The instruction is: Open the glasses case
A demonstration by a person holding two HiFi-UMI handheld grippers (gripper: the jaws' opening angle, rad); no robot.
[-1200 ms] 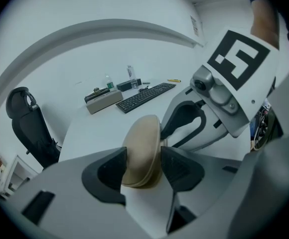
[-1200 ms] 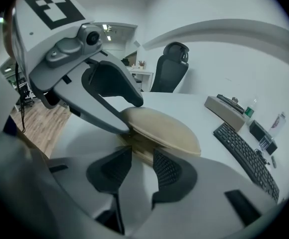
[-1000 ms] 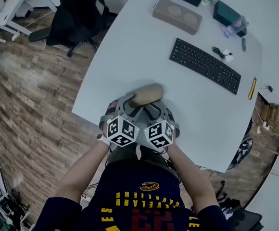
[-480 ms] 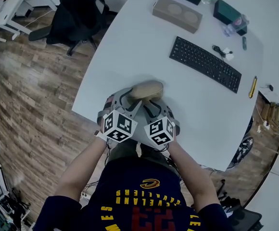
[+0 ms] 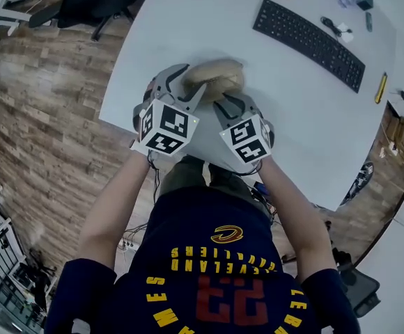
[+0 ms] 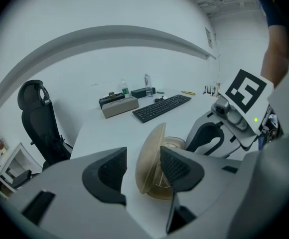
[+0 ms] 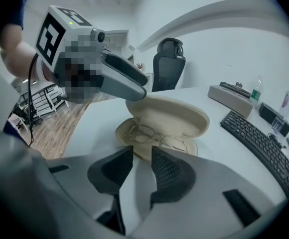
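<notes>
The tan glasses case (image 5: 214,76) lies open near the table's front edge. Its lid (image 7: 170,114) is raised, and wire-framed glasses (image 7: 157,136) rest in the base (image 7: 122,133). My left gripper (image 5: 188,83) reaches in from the left. The upright lid (image 6: 148,158) stands between its jaws, against the right pad (image 6: 177,167) and clear of the left pad, so this gripper (image 6: 142,156) is open. My right gripper (image 7: 142,156) has just been closing. Its pads are a narrow gap apart just short of the base's near rim, with only table between them.
A black keyboard (image 5: 308,35) lies farther back on the white table (image 5: 306,117), with a yellow pen (image 5: 381,88) at the right edge. A beige box (image 6: 119,106) and a bottle stand at the far end. An office chair (image 6: 37,118) is beside the table's left side.
My left gripper has risen and rolled a little, and the case's lid stands higher. The right gripper has stayed in place. The head camera has tilted, so the table sits higher in view.
</notes>
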